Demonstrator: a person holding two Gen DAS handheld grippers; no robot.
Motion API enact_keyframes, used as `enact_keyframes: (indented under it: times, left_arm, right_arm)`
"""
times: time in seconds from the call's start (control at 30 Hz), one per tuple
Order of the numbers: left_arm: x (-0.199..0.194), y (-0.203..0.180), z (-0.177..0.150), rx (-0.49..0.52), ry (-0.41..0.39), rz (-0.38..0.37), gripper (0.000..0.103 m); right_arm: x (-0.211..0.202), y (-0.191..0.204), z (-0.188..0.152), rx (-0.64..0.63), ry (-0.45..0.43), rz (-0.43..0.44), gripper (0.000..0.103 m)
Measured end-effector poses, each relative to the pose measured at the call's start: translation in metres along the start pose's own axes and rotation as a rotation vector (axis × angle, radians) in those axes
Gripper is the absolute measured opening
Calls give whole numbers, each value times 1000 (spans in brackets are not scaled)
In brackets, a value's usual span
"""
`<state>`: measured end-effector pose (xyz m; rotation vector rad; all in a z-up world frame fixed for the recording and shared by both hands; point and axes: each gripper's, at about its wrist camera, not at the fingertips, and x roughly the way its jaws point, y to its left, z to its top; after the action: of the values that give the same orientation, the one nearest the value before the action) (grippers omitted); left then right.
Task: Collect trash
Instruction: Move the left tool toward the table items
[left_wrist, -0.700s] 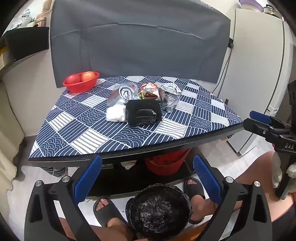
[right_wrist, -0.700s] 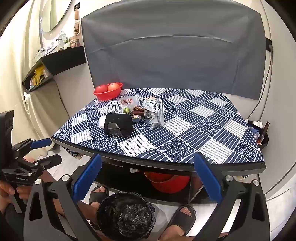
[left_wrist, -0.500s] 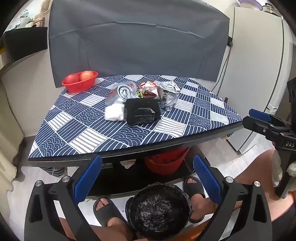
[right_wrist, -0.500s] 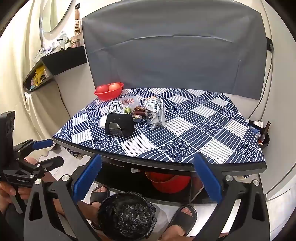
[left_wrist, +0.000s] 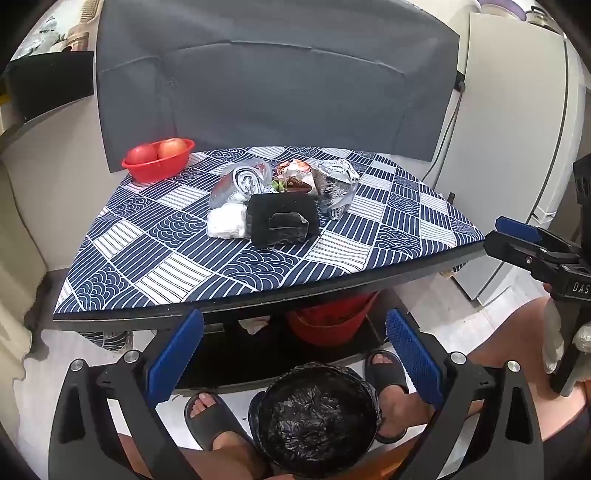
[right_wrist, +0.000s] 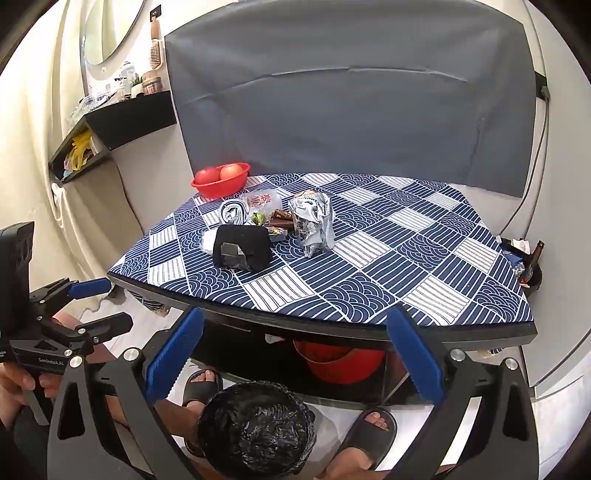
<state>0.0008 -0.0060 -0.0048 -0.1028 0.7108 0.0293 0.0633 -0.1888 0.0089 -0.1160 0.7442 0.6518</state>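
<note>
both grippers (left_wrist: 291, 354) (right_wrist: 291, 354) wide, above bin (left_wrist: 314, 413)

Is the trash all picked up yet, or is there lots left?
Nothing looks picked up yet. The foil bag, the white wad, the black pouch and the wrappers all sit in a pile on the table. Both tools, left and right, are open and hold nothing. The bin with its black liner waits on the floor between the feet. All the collecting is left.

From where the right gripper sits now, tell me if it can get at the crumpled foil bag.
Probably yes: the right gripper is open and empty, and the crumpled foil bag stands exposed on its near and right sides.
</note>
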Motion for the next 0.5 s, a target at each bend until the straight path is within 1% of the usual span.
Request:
enact_keyframes:
  times: [0.5]
  left_arm:
    - [2, 0, 1, -4, 12, -11, 96]
  right_arm:
    - [1, 3, -1, 4, -1, 12, 99]
